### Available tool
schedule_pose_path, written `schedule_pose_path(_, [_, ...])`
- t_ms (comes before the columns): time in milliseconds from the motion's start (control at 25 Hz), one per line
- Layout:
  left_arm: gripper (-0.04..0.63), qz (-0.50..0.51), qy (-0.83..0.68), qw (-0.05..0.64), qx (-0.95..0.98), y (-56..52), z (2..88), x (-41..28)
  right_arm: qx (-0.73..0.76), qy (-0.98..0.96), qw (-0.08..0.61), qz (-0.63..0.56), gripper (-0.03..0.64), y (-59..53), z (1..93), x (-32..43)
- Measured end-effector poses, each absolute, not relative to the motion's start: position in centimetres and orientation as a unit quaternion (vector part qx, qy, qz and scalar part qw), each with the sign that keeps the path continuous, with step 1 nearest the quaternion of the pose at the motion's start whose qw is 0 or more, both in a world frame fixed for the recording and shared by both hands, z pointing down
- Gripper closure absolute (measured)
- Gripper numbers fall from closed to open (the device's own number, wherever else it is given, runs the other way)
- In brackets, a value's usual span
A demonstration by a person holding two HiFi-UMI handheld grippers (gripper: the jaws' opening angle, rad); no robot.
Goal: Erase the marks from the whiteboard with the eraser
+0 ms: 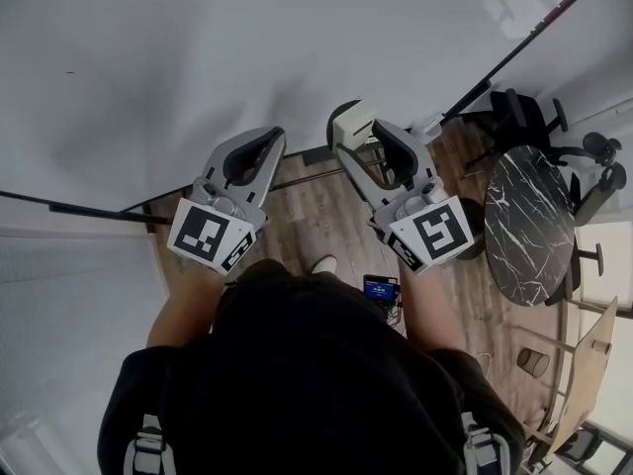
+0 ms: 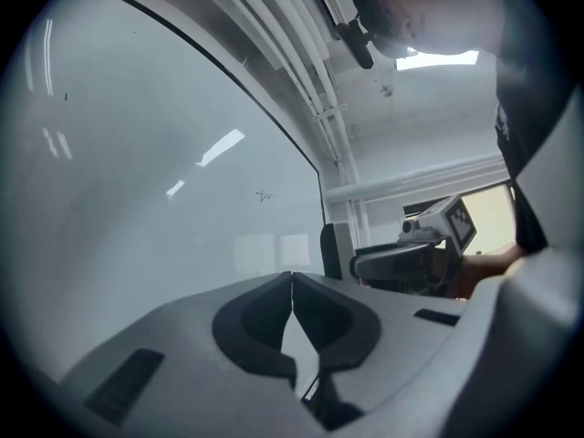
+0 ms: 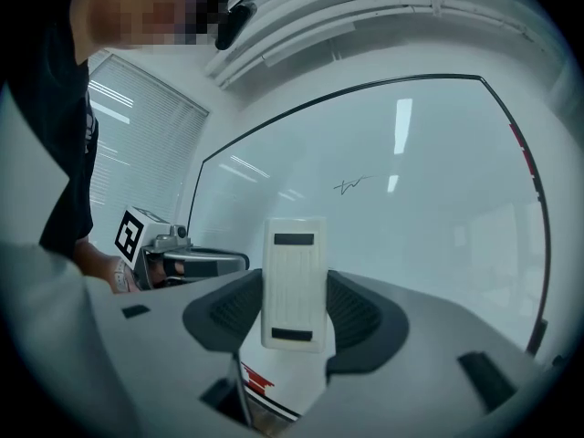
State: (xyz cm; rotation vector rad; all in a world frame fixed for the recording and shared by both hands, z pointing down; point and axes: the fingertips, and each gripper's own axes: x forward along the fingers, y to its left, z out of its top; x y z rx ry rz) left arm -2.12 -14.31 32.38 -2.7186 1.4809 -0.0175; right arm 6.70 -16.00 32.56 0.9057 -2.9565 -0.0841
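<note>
- Between the jaws of the right gripper (image 3: 294,308) stands the eraser (image 3: 294,281). The two dark pads press on its long sides, so the jaws are closed on it only as far as its width allows.
- Seen from the right gripper view, the eraser is upright. Its white ribbed face is turned to the camera, with one black strip near the top and one near the bottom. Its upper end comes out beyond the jaw tips, toward the whiteboard (image 3: 411,226).
- Whether the eraser touches the board, I cannot tell from these views.
- The left gripper (image 2: 292,286) has its jaws fully together. The tips meet in one thin line and nothing is between them.
- A small dark mark (image 3: 349,185) is on the whiteboard, above the eraser and a little to its right, well apart from it. In the head view the same mark sits near the top edge of the picture, far up the board from both grippers.
- In the head view both grippers point at the lower part of the board, side by side and apart from each other. Each one is held in a hand of the person in a black shirt.
- On the right side of the head view, a round dark marble table (image 1: 529,221) stands on the wooden floor (image 1: 316,216), with black chairs (image 1: 514,117) near it.
</note>
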Motion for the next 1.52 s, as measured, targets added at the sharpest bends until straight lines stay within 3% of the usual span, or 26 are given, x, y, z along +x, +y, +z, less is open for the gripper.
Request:
schedule_pose_path(1160, [0.591, 0.026, 0.425, 0.052, -0.904, -20.2, 29.0, -4.7, 0.412, -0.897, 0.023, -0.161, 0.396, -24.5, 21.8, 0.3])
schedule_pose_path(1520, [0.591, 0.025, 0.428, 0.051, -0.902, -20.2, 28.8, -4.6, 0.417, -0.897, 0.007, -0.149, 0.397, -25.3, 21.3, 0.6])
